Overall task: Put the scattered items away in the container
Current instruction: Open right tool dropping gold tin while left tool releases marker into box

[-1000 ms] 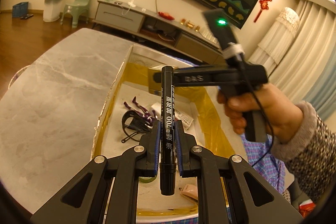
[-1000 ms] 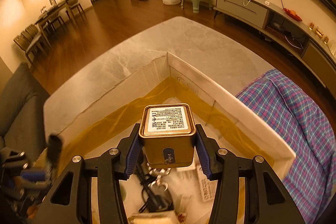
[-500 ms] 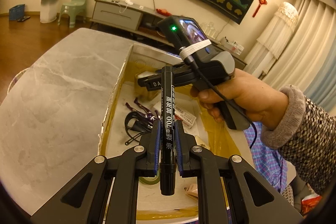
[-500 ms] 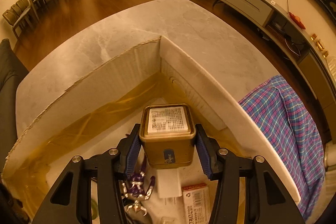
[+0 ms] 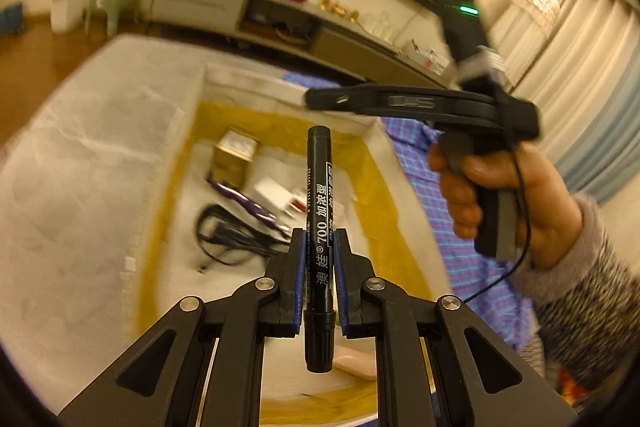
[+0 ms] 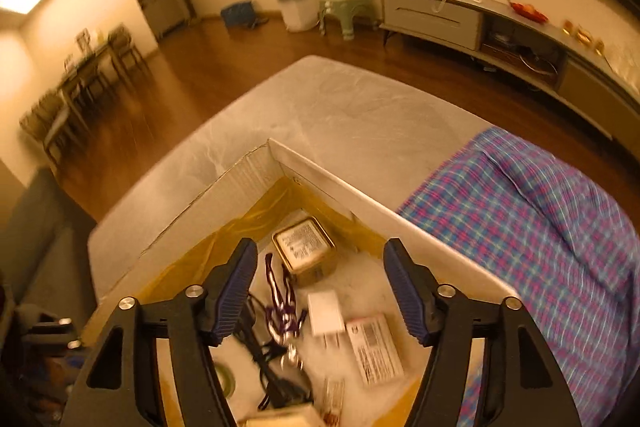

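While the left gripper clamps a black marker upright between its blue pads, cap end pointing far, it hovers over the near part of the cardboard box. Right gripper hangs above the box's far corner, jaws spread wide, nothing between them. In the left view the right hand grips its handle at right, body level, fingers pointing left. Gold tin lies on the box floor in the far corner, just beyond a purple lanyard, black cable, white charger and labelled packet. Box sits on a marble table; plaid cloth to its right.
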A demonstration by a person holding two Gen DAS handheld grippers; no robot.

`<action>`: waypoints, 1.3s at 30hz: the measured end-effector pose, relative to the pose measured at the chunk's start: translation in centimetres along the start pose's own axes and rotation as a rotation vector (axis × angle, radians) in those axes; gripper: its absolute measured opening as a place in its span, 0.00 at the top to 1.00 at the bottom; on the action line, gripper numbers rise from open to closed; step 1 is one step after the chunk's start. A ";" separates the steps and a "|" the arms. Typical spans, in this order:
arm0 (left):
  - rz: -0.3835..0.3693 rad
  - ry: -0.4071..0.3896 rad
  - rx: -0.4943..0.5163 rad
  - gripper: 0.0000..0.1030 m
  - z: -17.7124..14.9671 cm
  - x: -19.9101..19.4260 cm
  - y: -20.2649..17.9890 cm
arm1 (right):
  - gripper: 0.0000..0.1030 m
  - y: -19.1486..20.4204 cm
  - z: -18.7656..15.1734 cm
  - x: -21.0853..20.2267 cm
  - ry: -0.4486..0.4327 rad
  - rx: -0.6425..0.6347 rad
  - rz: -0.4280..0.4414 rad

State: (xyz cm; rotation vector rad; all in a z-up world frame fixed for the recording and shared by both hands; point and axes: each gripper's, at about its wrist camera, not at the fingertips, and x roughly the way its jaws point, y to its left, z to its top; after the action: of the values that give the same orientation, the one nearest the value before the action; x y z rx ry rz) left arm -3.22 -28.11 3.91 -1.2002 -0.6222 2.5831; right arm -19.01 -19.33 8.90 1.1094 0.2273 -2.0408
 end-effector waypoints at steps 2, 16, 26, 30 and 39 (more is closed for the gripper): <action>-0.033 0.033 -0.048 0.87 0.5 0.8 -0.2 | 0.32 -1.1 -1.1 -1.5 -0.027 0.054 0.028; 0.024 0.210 -0.248 0.57 4.8 10.3 -0.9 | 0.28 -3.7 -6.1 -6.3 -0.123 0.181 0.156; 0.135 0.194 -0.237 0.56 3.0 8.9 -0.4 | 0.24 -5.8 -9.3 -8.8 -0.158 0.247 0.174; 0.180 0.163 -0.177 0.56 2.3 5.9 -1.3 | 0.24 -5.6 -10.0 -9.3 -0.159 0.257 0.189; 0.346 0.117 -0.023 0.52 -0.5 1.3 -3.0 | 0.24 -1.2 -11.1 -11.5 -0.153 0.152 0.201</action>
State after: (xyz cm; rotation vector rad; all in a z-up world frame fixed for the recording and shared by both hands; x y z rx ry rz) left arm -3.64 -24.88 4.13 -1.5763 -0.4542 2.7562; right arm -9.34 -6.76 10.88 1.0166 -0.1145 -1.9750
